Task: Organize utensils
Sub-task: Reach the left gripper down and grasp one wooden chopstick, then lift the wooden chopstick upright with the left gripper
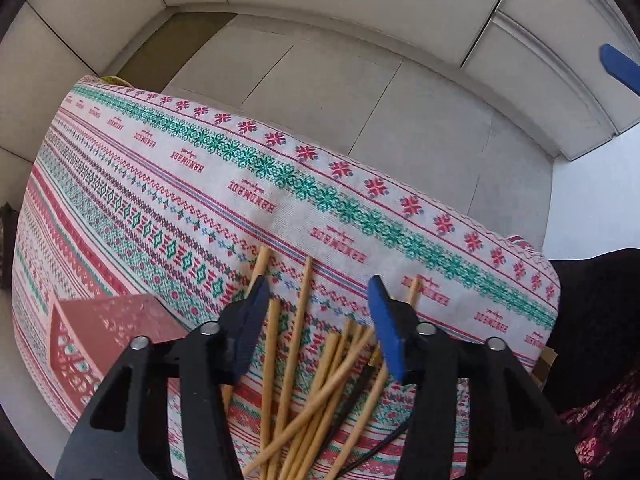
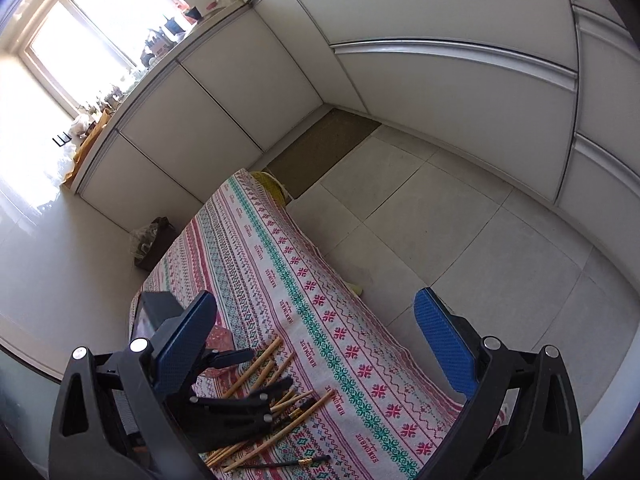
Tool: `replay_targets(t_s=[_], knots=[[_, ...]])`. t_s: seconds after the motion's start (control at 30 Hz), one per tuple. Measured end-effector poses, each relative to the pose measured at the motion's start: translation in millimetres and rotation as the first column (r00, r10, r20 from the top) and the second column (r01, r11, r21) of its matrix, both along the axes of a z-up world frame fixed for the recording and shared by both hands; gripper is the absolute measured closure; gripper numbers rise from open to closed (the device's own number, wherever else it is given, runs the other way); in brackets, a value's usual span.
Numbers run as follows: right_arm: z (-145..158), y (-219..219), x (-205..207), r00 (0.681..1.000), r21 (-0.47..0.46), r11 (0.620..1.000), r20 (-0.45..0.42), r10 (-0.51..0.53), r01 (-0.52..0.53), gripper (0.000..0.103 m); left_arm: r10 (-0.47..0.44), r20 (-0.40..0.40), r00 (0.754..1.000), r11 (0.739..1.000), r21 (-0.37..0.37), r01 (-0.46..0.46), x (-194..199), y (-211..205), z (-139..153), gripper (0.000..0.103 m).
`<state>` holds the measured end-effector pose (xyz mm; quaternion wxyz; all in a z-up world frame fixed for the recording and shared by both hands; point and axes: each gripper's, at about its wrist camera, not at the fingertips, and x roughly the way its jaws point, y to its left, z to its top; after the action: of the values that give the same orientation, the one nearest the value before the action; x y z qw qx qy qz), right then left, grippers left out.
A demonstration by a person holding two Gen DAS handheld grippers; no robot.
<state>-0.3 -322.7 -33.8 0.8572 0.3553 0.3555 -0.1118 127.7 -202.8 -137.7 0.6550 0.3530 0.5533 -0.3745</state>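
Note:
Several bamboo chopsticks [image 1: 304,380] lie in a loose crossed pile on a patterned tablecloth [image 1: 200,184]. A black chopstick with a gold band [image 1: 352,396] lies among them. My left gripper [image 1: 320,308] is open and empty, hovering just over the pile with its blue pads on either side. In the right wrist view the left gripper [image 2: 260,380] shows over the same chopsticks [image 2: 280,400], and the black chopstick [image 2: 288,463] lies near the bottom edge. My right gripper [image 2: 320,352] is open and empty, higher above the table.
A red patterned box [image 1: 100,336] stands on the cloth left of the pile. The table edge [image 1: 400,184] drops to a tiled floor [image 2: 460,220]. White cabinets [image 2: 440,80] line the far walls. A dark bag [image 2: 154,240] sits on the floor beyond the table.

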Motion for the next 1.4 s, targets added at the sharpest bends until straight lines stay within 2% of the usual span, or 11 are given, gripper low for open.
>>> replay_targets(t_s=[0.1, 0.27, 0.4, 0.47, 0.5, 0.53, 0.67, 0.93, 1.07, 1.23, 1.4], knots=[[-2.8, -4.5, 1.3, 1.000, 0.010, 1.000, -0.012, 0.003, -0.002, 0.007, 0.002, -0.013, 1.000, 0.999, 0.044, -0.002, 19.3, -10.0, -10.7, 0.072], [-5.3, -12.1, 2.5, 1.000, 0.023, 1.000, -0.021, -0.002, 0.002, 0.007, -0.008, 0.001, 1.000, 0.996, 0.092, 0.008, 36.3, -13.5, -12.5, 0.073], [-7.0, -7.3, 6.8, 0.999, -0.034, 0.999, -0.050, 0.010, -0.011, 0.007, -0.009, -0.016, 1.000, 0.991, 0.134, 0.011, 50.6, -8.5, -18.3, 0.073], [-8.7, -3.9, 9.0, 0.997, -0.064, 0.998, -0.070, 0.014, -0.019, 0.007, -0.017, -0.042, 0.999, 0.988, 0.151, 0.023, 52.9, -7.1, -26.2, 0.078], [-9.4, -2.3, 9.7, 0.997, -0.080, 0.997, -0.081, 0.012, -0.019, 0.007, -0.022, -0.056, 0.998, 0.985, 0.170, 0.031, 55.6, -6.8, -32.9, 0.087], [-10.2, -1.2, 10.5, 0.996, -0.095, 0.995, -0.091, 0.011, -0.019, 0.007, -0.022, -0.078, 0.997, 0.985, 0.170, 0.035, 57.4, -6.2, -38.0, 0.094], [-11.5, 0.9, 12.4, 0.995, -0.117, 0.993, -0.104, 0.010, -0.022, 0.007, 0.029, -0.104, 0.994, 0.989, 0.148, -0.014, 60.3, -1.8, -44.5, 0.095], [-1.6, 7.4, 1.3, 0.998, -0.222, 0.975, -0.063, -0.030, 0.015, 0.007, 0.105, 0.033, 0.994, 0.994, 0.024, -0.106, 39.6, 25.6, -32.7, 0.095], [0.2, 13.3, -1.2, 0.998, -0.252, 0.968, -0.061, -0.026, 0.009, 0.007, 0.149, 0.145, 0.978, 0.988, -0.070, -0.140, 22.8, 51.9, 6.2, 0.095], [1.0, 26.3, -1.3, 0.997, -0.283, 0.959, -0.071, -0.011, -0.009, 0.007, 0.235, 0.287, 0.929, 0.956, -0.239, -0.169, -15.3, 93.4, 75.4, 0.095], [0.4, 52.8, -2.2, 0.996, -0.342, 0.939, -0.083, 0.015, -0.042, 0.007, 0.368, 0.372, 0.852, 0.887, -0.416, -0.201, -70.0, 135.1, 137.7, 0.095]])
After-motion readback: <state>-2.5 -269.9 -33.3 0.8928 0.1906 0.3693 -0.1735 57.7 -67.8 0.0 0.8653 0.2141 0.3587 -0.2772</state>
